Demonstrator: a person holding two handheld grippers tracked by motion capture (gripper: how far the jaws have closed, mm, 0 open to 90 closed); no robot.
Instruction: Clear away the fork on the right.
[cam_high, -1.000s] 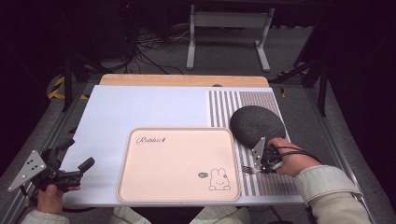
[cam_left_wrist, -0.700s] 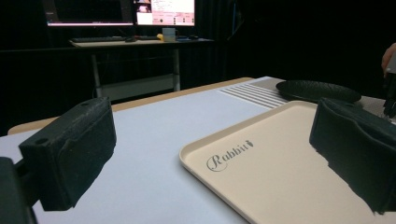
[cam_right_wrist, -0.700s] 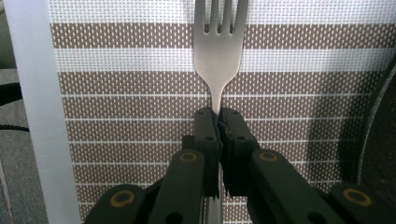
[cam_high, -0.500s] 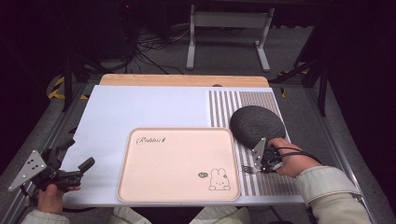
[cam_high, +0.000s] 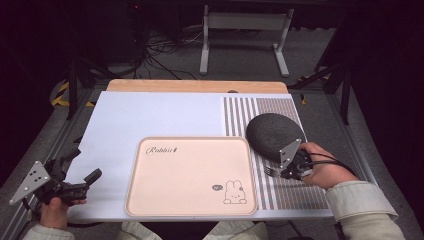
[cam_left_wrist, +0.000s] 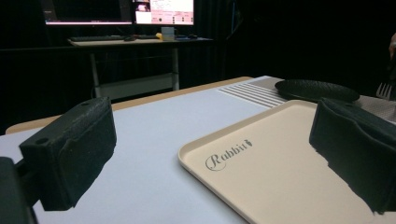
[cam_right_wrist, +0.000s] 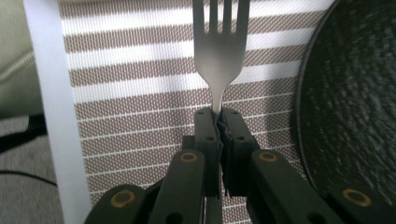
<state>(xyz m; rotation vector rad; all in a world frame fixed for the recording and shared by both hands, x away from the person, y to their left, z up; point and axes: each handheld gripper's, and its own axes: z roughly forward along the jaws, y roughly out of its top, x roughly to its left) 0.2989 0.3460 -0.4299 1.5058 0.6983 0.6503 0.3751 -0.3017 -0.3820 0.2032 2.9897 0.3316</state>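
We are holding the left gripper (cam_high: 82, 182) low over the table's near left corner, aimed toward the cream tray (cam_high: 190, 172), with the left hand (cam_high: 55, 212) wrapped around its grip; its jaws are standing wide apart with nothing between them. We are resting the right hand (cam_high: 325, 170) on the striped placemat (cam_high: 280, 185) just right of the tray, pointing the right gripper (cam_high: 277, 171) leftward. Its jaws are pinching together on the neck of a silver fork (cam_right_wrist: 219, 51).

The fork's long axis is running straight out along the jaws, tines leading away from the hand, toward the tray's right edge. It is hovering over or lying on the stripes; we cannot tell which.

The right gripper view is showing us the clamp on the fork and the dark plate (cam_right_wrist: 350, 102) just beside it. The left gripper view is giving us the tray's "Rabbit" lettering, the plate seen edge-on, and lit monitors (cam_left_wrist: 163, 9) on a far desk.
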